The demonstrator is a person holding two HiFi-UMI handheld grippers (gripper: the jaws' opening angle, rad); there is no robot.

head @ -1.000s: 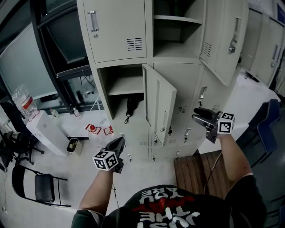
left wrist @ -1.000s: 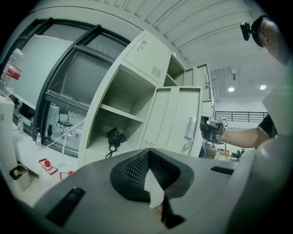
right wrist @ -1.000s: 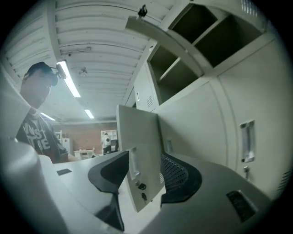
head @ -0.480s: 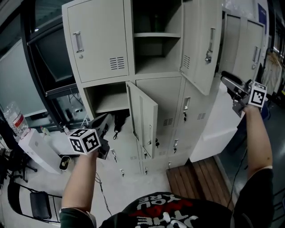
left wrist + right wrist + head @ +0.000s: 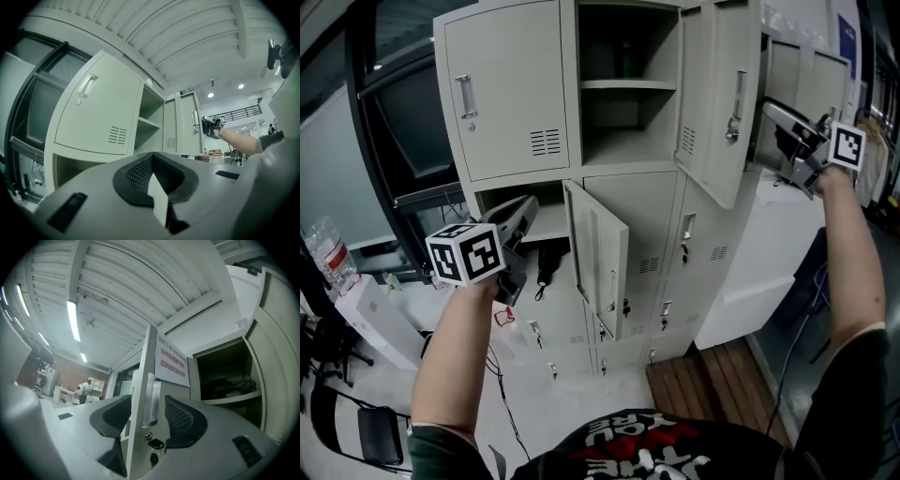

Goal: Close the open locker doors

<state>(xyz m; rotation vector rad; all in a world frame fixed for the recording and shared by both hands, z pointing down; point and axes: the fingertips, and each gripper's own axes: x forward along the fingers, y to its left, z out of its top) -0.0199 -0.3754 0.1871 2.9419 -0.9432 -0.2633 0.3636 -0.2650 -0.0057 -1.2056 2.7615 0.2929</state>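
Right gripper (image 5: 146,408) jaws open astride upper locker door (image 5: 719,112) edge, upper right: push flat by the handle until latched; left gripper (image 5: 523,208) jaws closed, empty, near lower open door (image 5: 605,253).

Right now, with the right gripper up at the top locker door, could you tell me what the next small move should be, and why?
Probably swing the right gripper leftward, pushing the upper door toward its open compartment. The door's handle edge already sits between the jaws, which stand apart, and the door hangs wide open. The lower door can wait.
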